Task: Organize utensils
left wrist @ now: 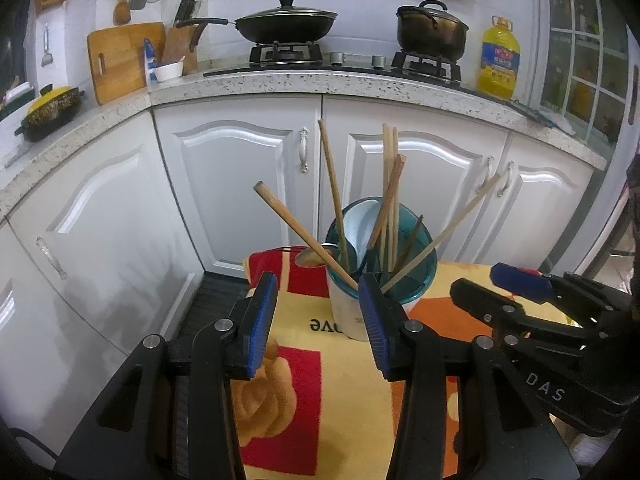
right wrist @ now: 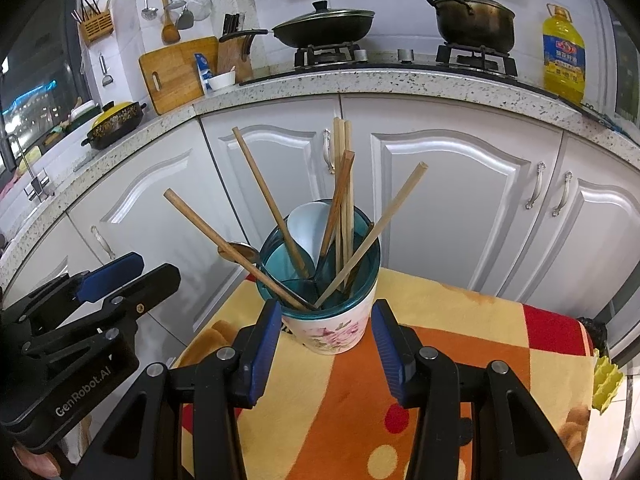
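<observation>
A white floral utensil holder [right wrist: 328,330] with a teal divider rim [left wrist: 416,280] stands on a table under a yellow, orange and red cloth [right wrist: 460,320]. Several wooden chopsticks [right wrist: 264,200], a metal spoon [right wrist: 240,250] and a white ceramic spoon [right wrist: 304,228] stick out of it. My right gripper [right wrist: 326,316] is open, its blue pads to either side of the holder's near face and just short of it. My left gripper [left wrist: 318,292] is open and holds nothing; the holder [left wrist: 344,316] sits just beyond its right finger. Each gripper shows in the other's view: the right [left wrist: 476,279], the left [right wrist: 157,267].
White cabinet doors [left wrist: 240,184] stand close behind the table. On the speckled counter [right wrist: 400,80] above are a lidded wok [right wrist: 324,26], a dark pot [right wrist: 474,20], an oil bottle [right wrist: 563,56], a cutting board [right wrist: 176,72] and a knife block. A yellow object [right wrist: 606,384] lies off the table's right edge.
</observation>
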A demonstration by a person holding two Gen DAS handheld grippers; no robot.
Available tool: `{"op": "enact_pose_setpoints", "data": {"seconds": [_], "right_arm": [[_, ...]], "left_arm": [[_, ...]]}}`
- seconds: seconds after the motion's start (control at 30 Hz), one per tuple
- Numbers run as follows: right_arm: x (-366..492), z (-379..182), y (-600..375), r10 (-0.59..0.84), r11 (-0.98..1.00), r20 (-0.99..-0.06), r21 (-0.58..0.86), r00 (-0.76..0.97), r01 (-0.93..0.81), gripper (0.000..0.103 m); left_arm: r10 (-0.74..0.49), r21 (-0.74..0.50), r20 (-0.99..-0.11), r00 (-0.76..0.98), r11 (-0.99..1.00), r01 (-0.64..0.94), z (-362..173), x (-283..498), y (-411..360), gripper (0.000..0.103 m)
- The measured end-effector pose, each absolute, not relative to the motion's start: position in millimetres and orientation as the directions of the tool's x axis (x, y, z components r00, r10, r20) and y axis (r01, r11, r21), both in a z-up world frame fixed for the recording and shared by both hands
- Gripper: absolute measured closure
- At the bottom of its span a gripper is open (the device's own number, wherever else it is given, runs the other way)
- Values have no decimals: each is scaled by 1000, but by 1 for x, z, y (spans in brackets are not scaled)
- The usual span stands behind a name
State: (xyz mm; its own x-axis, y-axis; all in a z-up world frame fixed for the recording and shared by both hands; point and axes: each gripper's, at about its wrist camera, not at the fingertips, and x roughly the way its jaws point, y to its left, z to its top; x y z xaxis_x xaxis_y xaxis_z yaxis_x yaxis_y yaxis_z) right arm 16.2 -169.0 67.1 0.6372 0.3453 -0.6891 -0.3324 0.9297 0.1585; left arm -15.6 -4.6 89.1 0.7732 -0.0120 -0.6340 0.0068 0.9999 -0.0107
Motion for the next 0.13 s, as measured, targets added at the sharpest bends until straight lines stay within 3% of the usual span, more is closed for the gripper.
{"op": "enact_pose_setpoints", "data": {"seconds": [0.13], "right_arm": [[17,61,-173,342,932,-693,162,634,-325,58]], "left_arm": [[-21,-11,-635,772,1000,19,86,-15,-7,62]]}}
